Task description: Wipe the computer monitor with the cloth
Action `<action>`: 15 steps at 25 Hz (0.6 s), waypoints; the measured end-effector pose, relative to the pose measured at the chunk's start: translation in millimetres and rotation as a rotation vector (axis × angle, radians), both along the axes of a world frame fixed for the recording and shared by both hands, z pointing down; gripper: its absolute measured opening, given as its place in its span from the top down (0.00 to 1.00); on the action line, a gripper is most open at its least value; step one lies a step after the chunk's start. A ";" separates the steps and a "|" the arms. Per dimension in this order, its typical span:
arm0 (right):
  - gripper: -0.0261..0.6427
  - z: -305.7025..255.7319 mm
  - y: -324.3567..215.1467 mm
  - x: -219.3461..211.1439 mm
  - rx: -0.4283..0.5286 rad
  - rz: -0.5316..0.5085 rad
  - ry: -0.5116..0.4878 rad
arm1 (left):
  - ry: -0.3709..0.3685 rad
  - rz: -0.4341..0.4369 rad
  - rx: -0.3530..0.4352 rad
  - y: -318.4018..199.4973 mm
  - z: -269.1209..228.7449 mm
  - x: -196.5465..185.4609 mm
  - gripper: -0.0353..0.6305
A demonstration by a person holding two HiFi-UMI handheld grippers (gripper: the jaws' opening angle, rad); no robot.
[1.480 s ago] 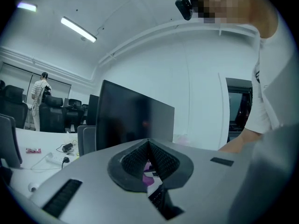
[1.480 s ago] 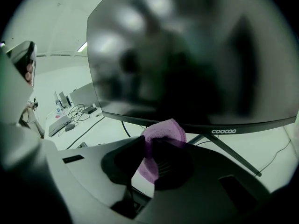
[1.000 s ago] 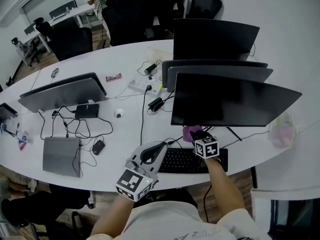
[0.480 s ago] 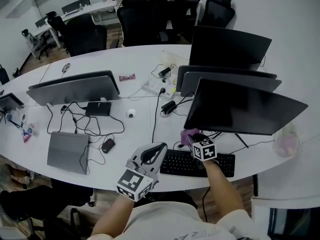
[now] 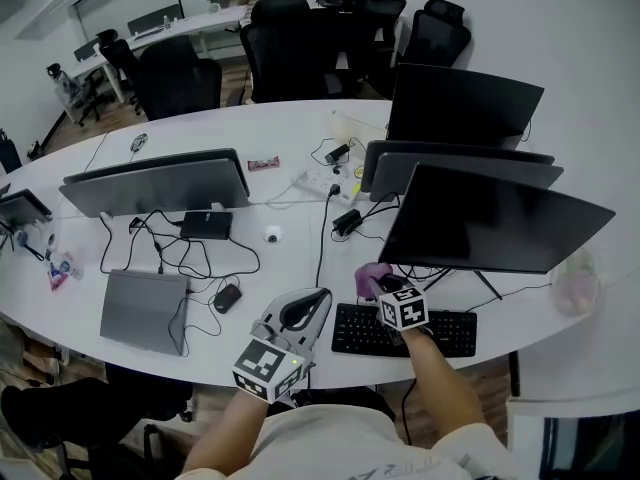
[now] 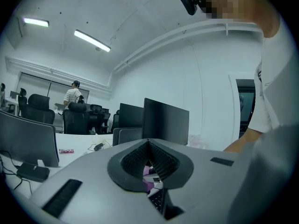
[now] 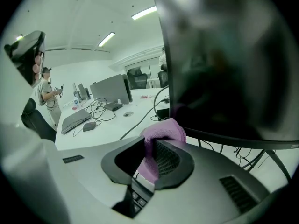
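The nearest black monitor point(image 5: 490, 223) stands at the right of the white desk point(image 5: 290, 253), screen dark. My right gripper point(image 5: 381, 287) is shut on a purple cloth point(image 5: 370, 277) just below the monitor's lower left corner. In the right gripper view the cloth point(image 7: 162, 133) bulges out of the closed jaws of my right gripper point(image 7: 152, 146), close under the dark screen point(image 7: 224, 64). My left gripper point(image 5: 316, 299) hovers at the desk's front edge, left of the keyboard. In its own view my left gripper point(image 6: 148, 143) is shut with nothing in it.
A black keyboard point(image 5: 400, 333) lies under the right gripper. A closed laptop point(image 5: 143, 310), a mouse point(image 5: 227, 298) and tangled cables point(image 5: 170, 248) lie to the left. Other monitors point(image 5: 155, 183) point(image 5: 462, 103) stand behind. A plastic bag point(image 5: 575, 283) sits at the far right.
The head view has swung, so the desk sits further right in the frame. The right gripper with the cloth now lies nearer the monitor's lower left corner. The left gripper has hardly moved.
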State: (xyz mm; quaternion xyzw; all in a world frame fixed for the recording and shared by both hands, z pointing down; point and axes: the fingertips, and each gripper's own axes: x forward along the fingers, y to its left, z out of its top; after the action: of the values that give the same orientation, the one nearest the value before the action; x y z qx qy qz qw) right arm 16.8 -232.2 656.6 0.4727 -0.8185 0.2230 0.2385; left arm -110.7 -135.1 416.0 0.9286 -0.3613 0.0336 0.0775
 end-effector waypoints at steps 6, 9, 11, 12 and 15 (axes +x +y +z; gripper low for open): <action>0.86 -37.6 17.3 -12.6 0.078 -0.001 -0.044 | 0.000 0.002 0.013 -2.0 -4.1 -7.1 0.94; 0.86 -78.1 31.8 -12.8 0.171 0.000 -0.058 | 0.016 -0.005 0.023 -2.1 -9.7 -11.0 0.94; 0.86 -108.4 42.6 -8.8 0.235 0.005 -0.068 | 0.027 -0.013 0.030 -3.8 -14.7 -13.0 0.94; 0.86 -123.9 48.1 -5.9 0.265 0.011 -0.076 | 0.032 -0.016 0.034 -5.0 -17.9 -13.9 0.94; 0.86 -169.7 64.4 3.4 0.351 0.030 -0.093 | 0.045 -0.025 0.052 -9.2 -29.0 -15.6 0.94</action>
State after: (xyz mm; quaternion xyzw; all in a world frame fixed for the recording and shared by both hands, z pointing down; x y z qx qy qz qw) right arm 20.1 -167.7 486.9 0.5086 -0.8478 0.1018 0.1107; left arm -126.3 -144.3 387.0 0.9263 -0.3715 0.0022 0.0621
